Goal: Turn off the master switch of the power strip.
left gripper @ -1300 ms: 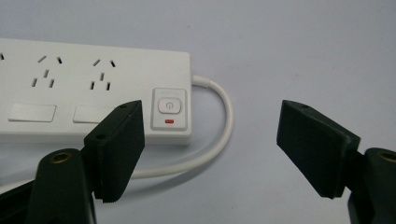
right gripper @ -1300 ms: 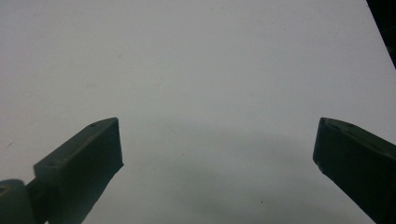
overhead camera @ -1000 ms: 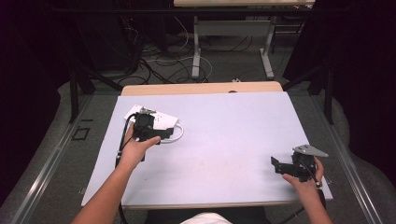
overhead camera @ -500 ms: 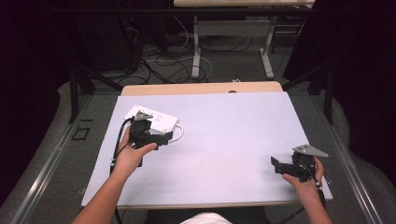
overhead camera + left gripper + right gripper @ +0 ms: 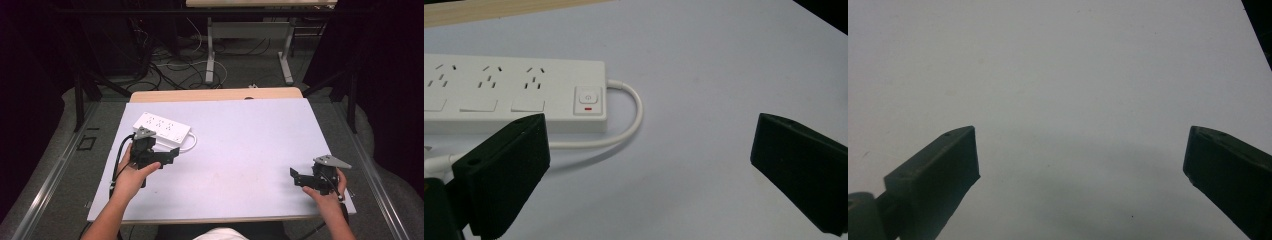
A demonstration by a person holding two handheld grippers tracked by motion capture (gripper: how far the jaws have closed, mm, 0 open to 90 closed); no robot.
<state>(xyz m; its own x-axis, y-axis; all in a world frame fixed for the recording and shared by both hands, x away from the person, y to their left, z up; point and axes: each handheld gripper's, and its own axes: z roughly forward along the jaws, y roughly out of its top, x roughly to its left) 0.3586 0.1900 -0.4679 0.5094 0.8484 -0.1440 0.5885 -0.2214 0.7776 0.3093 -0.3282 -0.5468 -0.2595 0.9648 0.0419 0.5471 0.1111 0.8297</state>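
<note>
A white power strip (image 5: pixel 514 95) is seen just beyond the left gripper (image 5: pixel 649 165), whose jaws are black. Rows of dark socket slots are patterned across the strip's top, and a small red mark sits under its white switch (image 5: pixel 588 101). A white cord (image 5: pixel 624 125) is looped from the strip's end. Beneath both grippers a pale lavender-white mat (image 5: pixel 240 150) is spread, edged by light wood. The right gripper (image 5: pixel 1078 190) is black too, topped by a grey plate (image 5: pixel 331 161).
</note>
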